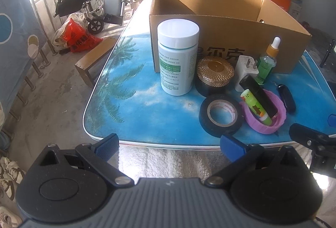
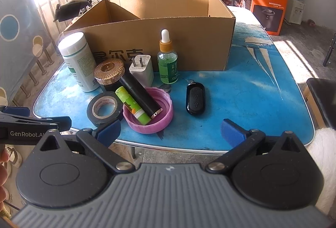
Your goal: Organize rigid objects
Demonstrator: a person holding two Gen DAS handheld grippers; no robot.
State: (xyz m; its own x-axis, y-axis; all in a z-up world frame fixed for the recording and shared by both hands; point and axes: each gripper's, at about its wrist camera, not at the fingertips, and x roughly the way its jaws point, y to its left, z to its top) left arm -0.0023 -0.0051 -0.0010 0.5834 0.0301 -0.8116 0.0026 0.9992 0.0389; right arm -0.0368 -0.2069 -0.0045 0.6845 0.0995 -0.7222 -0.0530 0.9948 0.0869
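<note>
An open cardboard box (image 1: 229, 39) (image 2: 159, 39) stands at the back of the blue table. In front of it sit a white pill bottle (image 1: 178, 58) (image 2: 78, 62), a gold-lidded jar (image 1: 214, 73) (image 2: 109, 73), a white charger (image 1: 244, 72) (image 2: 142, 69), a green dropper bottle (image 1: 267, 62) (image 2: 167, 60), black tape (image 1: 220, 115) (image 2: 105, 108), and a pink lid (image 1: 263, 115) (image 2: 148, 112) holding a black tube (image 2: 140, 94) and a green stick (image 2: 132, 108). A black key fob (image 2: 195, 98) (image 1: 286, 96) lies to the right. My left gripper (image 1: 169, 146) and right gripper (image 2: 170, 129) hover open at the near table edge, holding nothing.
The table edge (image 2: 168, 147) runs just ahead of both grippers. A wooden bench (image 1: 94, 59), red bags (image 1: 80, 38) and a wheelchair (image 1: 100, 3) stand left of the table. An orange carton (image 2: 266, 9) sits at the back right, a dark stool (image 2: 323, 97) on the right.
</note>
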